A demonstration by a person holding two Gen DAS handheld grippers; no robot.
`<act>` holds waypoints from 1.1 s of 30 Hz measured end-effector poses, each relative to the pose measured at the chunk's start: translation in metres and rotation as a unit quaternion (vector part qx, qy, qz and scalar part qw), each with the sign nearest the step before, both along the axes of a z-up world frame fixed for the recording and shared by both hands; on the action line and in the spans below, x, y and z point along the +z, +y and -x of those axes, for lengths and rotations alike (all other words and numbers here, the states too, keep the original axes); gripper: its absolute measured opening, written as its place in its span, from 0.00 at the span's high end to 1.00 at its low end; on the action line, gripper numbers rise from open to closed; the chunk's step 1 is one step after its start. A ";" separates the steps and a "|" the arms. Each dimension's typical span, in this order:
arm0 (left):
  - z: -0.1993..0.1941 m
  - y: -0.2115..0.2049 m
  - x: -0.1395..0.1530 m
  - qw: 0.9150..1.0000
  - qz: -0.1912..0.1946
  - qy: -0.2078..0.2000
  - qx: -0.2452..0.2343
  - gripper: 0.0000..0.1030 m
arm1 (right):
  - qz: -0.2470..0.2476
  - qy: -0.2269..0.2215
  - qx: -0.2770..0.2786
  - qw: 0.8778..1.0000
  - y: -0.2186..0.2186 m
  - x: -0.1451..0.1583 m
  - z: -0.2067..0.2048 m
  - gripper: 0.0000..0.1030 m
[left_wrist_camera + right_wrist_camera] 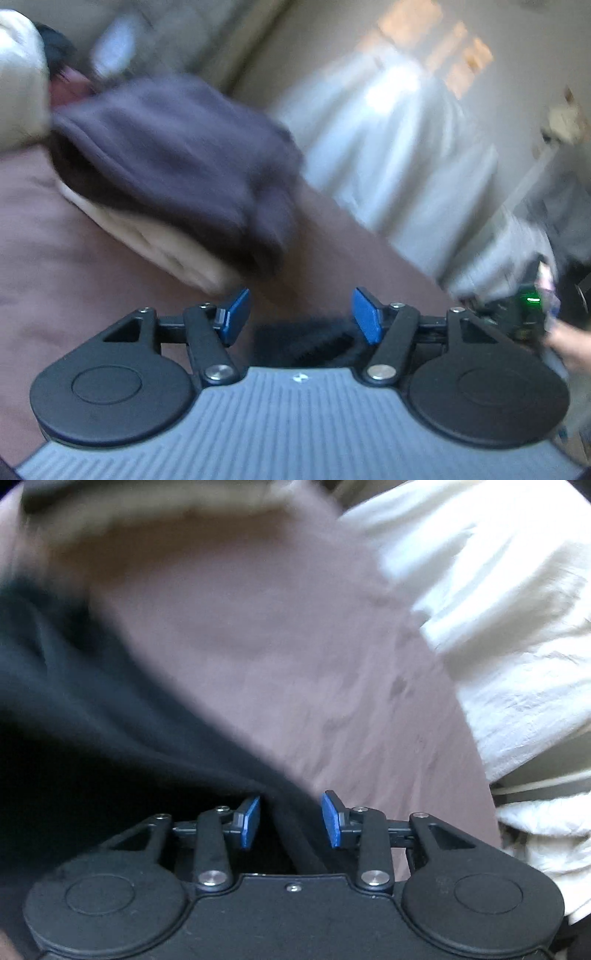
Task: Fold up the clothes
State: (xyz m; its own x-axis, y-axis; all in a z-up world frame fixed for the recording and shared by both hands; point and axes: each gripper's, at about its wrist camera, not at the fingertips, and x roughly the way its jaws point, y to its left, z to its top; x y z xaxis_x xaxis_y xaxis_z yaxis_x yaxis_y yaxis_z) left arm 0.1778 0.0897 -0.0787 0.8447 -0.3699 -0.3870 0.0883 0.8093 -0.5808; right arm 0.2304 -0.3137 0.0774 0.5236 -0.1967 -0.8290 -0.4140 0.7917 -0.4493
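Left gripper (299, 314): blue pads spread apart, nothing pinched; a scrap of dark fabric (303, 343) lies below and between the jaws, touching neither pad so far as the blur allows. Right gripper (291, 818): pads parted, with the edge of a black garment (110, 716) running up between them; no pad visibly presses on it, so it reads as loose rather than gripped.

Outward from the left gripper: a folded purple-grey garment (177, 158) rests on a folded cream garment (162, 240), forming a stack on the mauve bedsheet (55, 240). A white duvet (388, 147) is bunched beyond the bare sheet. At the right edge of the left wrist view, a hand (565, 343) holds the other gripper.

Outward from the right gripper: the black garment, apparently unfolded, spreads to the left over the mauve bedsheet, with the white duvet to the right.

Hazards, as judged: closing on a single thin layer or off the hem may let the black cloth slip; a fast drag may bunch it or snag the sheet beneath; a sweep toward the stack may topple it.
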 end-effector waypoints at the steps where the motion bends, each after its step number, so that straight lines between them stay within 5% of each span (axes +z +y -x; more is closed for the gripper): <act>1: -0.002 0.007 -0.001 1.000 0.001 0.001 -0.003 0.43 | -0.035 -0.021 -0.009 0.999 0.002 0.016 -0.003 0.60; 4: -0.017 0.013 -0.019 0.998 0.000 0.050 -0.025 0.44 | -0.133 -0.044 -0.003 0.990 0.014 0.053 -0.015 0.60; 9: -0.033 0.006 -0.052 0.992 0.000 0.095 -0.078 0.44 | -0.264 0.050 0.077 0.960 0.056 0.061 -0.027 0.57; 12: -0.040 0.009 -0.073 0.988 0.055 0.114 -0.094 0.44 | -0.284 0.131 0.123 0.942 0.088 0.032 -0.032 0.48; 13: -0.041 0.012 -0.080 0.985 0.078 0.120 -0.098 0.44 | -0.269 0.149 0.133 0.942 0.099 0.020 -0.032 0.37; 15: -0.045 0.015 -0.091 0.978 0.114 0.132 -0.114 0.44 | -0.236 0.154 0.138 0.949 0.114 0.002 -0.028 0.32; 20: -0.056 -0.005 -0.121 0.953 0.171 0.186 -0.165 0.41 | -0.257 0.173 0.100 0.946 0.109 -0.037 -0.017 0.20; 21: -0.056 -0.009 -0.121 0.954 0.165 0.187 -0.167 0.41 | -0.267 0.186 0.077 0.942 0.106 -0.039 -0.009 0.20; 24: -0.050 -0.030 -0.100 0.966 0.112 0.133 -0.192 0.76 | -0.294 0.140 0.060 0.944 0.090 -0.037 0.029 0.33; 25: -0.045 -0.041 -0.089 0.972 0.078 0.110 -0.190 0.81 | -0.294 0.119 0.067 0.946 0.085 -0.035 0.041 0.48; 26: -0.038 -0.054 -0.077 0.978 0.035 0.085 -0.186 0.84 | -0.288 0.098 0.072 0.950 0.080 -0.034 0.051 0.67; 27: -0.032 -0.066 -0.066 0.981 -0.011 0.063 -0.181 0.85 | -0.284 0.077 0.073 0.953 0.075 -0.033 0.061 0.73; 33: 0.012 -0.096 0.013 0.983 -0.153 -0.048 -0.090 0.86 | -0.328 -0.051 0.058 0.941 0.053 0.008 0.092 0.81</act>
